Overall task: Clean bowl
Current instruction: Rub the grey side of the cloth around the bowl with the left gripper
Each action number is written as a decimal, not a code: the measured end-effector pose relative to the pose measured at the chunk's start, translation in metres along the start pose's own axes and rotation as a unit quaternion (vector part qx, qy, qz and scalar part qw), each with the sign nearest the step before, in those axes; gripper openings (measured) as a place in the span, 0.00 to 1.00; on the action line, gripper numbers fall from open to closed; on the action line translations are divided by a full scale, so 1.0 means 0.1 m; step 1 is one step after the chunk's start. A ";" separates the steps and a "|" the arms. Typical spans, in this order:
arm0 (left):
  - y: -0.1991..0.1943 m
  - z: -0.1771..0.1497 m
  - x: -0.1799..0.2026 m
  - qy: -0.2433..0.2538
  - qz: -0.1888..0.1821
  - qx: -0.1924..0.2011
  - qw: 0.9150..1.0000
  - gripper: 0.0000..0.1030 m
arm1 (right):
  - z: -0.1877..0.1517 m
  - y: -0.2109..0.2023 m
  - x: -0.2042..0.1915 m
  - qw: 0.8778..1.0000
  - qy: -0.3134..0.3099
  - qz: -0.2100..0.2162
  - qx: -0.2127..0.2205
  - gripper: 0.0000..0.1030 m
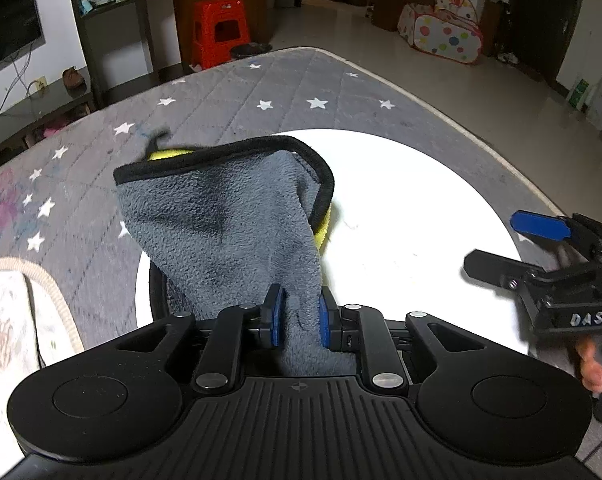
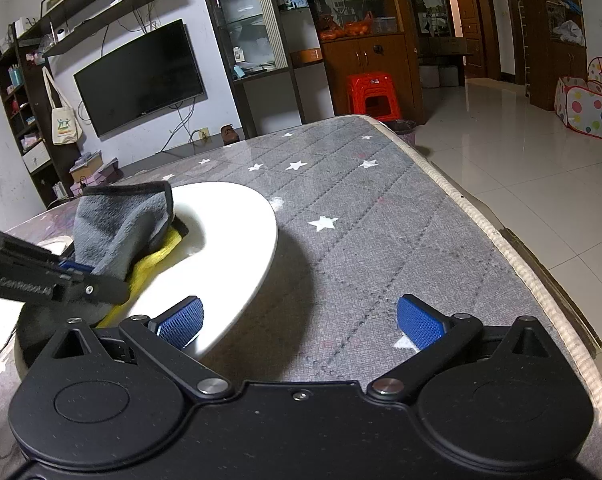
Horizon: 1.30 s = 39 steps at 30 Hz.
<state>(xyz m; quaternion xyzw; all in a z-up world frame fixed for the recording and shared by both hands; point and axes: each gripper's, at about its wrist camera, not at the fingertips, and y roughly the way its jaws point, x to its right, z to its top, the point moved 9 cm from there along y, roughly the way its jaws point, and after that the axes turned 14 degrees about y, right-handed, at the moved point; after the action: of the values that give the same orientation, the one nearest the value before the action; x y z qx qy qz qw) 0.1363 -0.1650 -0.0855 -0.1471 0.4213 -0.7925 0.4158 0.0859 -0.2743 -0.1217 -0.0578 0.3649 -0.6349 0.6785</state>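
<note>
- Two claws are at work: the left claw (image 1: 299,316) is clamped on a bunched fold of the grey cloth (image 1: 229,220), with its blue pads (image 1: 276,314) pressing the fabric from both sides.
- The cloth fans out from that grip and lies down into the bowl (image 1: 413,200), its black-bound hem arching over the top and a yellow underside showing at the hem.
- The right claw (image 2: 301,322) stands with its jaws wide apart and nothing between them; one pad hangs over the near rim of the bowl, the other over the bare grey cover of the desk (image 2: 381,240).
- The bowl, white and shallow, sits on the starred cover toward the desk's near left part as the right wrist view shows it, well clear of the far edge and the right edge.
- Handling, as I judge it: the cloth is soft and limp, so it will fold and drag rather than push; a grip on a thick bunch, as now, should hold.
- The bowl looks stiff, glazed and slippery, probably breakable, and light enough to slide under wiping.
- The near rim beside the right claw seems the best place to pinch and steady it, with one pad inside and one outside.
- Faint specks show on the white inside, so wiping looks unfinished.
</note>
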 end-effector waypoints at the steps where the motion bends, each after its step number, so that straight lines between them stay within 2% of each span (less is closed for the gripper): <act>1: -0.02 -0.02 0.02 0.001 -0.002 0.000 1.000 0.18 | 0.00 0.00 0.00 1.000 0.000 0.000 0.000 1.00; 6: -0.07 -0.07 0.15 0.015 -0.011 -0.005 1.000 0.20 | 0.01 0.00 0.01 1.000 0.000 0.000 0.000 1.00; 10: -0.08 -0.07 0.32 0.040 -0.022 -0.002 0.999 0.30 | 0.00 0.00 0.00 1.000 0.000 0.000 0.000 1.00; 24: -0.01 0.03 0.56 0.064 -0.064 0.023 0.996 0.32 | 0.00 0.00 -0.01 1.000 -0.001 0.000 0.000 1.00; 34: 0.04 0.11 0.56 0.080 -0.106 0.044 0.990 0.31 | 0.00 0.00 -0.01 1.000 0.006 0.002 0.001 1.00; 39: 0.11 0.18 0.52 0.084 -0.110 0.051 0.989 0.31 | 0.00 0.00 -0.01 1.000 0.007 0.003 0.001 1.00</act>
<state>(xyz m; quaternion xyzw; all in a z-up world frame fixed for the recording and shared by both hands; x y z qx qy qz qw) 0.1209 -0.2187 -0.0892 -0.1042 0.3948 -0.8633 0.2966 0.0860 -0.2736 -0.1217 -0.0516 0.3690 -0.6337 0.6780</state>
